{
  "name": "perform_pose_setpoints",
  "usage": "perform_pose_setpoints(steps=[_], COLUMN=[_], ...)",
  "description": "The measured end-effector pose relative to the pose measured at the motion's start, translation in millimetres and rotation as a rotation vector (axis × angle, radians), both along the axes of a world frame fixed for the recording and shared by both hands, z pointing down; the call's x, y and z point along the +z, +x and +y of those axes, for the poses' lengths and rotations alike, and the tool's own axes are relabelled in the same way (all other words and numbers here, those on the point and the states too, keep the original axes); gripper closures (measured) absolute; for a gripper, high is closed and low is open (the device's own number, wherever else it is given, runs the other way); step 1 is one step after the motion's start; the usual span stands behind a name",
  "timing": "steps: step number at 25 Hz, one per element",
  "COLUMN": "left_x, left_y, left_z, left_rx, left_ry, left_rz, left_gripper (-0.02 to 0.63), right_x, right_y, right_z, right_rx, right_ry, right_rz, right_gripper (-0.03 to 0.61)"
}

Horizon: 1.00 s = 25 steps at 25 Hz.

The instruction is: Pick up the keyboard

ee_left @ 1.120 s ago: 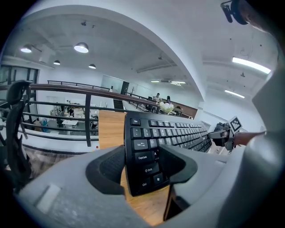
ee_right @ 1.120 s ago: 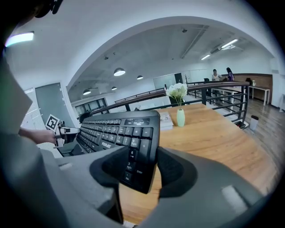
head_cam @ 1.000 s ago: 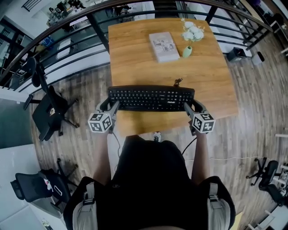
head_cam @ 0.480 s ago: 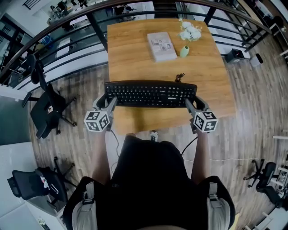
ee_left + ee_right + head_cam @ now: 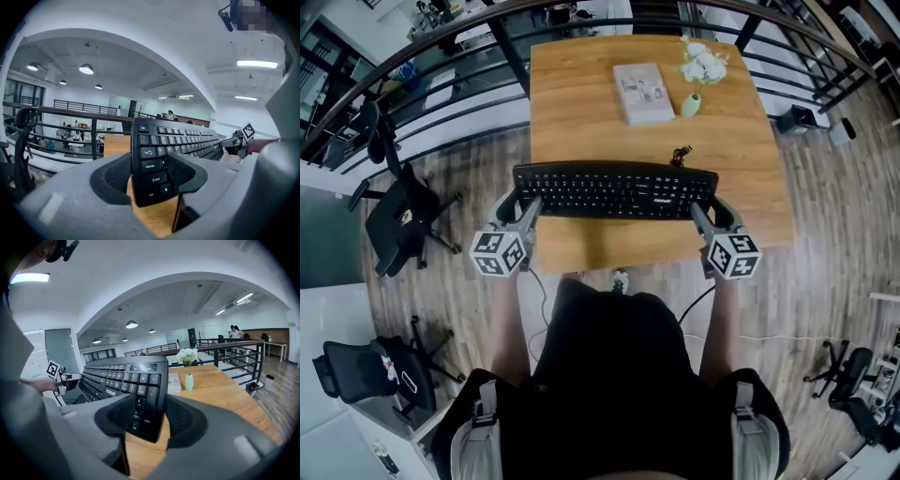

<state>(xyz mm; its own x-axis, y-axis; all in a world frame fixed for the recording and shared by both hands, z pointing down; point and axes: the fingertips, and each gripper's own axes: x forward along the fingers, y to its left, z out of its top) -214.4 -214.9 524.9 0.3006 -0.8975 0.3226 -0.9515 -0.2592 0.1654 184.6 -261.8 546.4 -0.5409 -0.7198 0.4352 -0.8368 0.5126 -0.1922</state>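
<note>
Crosswise, the keyboard (image 5: 616, 190) spans from one gripper to the other above the table (image 5: 581, 103), its left end clamped between the wide-set jaws of the left gripper (image 5: 150, 174) and its right end likewise in the right gripper (image 5: 149, 417), neither hand nearer.

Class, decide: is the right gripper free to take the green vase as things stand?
Probably not: the right gripper is shut on one end of the keyboard, so no jaws are free for the green vase.
</note>
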Motion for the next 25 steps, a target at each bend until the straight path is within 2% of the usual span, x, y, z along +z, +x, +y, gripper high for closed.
perform_pose_setpoints(steps=[25], left_x=[-18.8], left_y=[18.8], left_z=[4.1], left_rx=[-0.019], left_ry=[0.04], left_rz=[-0.009], left_gripper=[0.37], right_x=[-11.0], right_y=[17.0], right_z=[-5.6], right_rx=[-0.021], right_ry=[0.015], right_rz=[-0.009], right_gripper=[0.374])
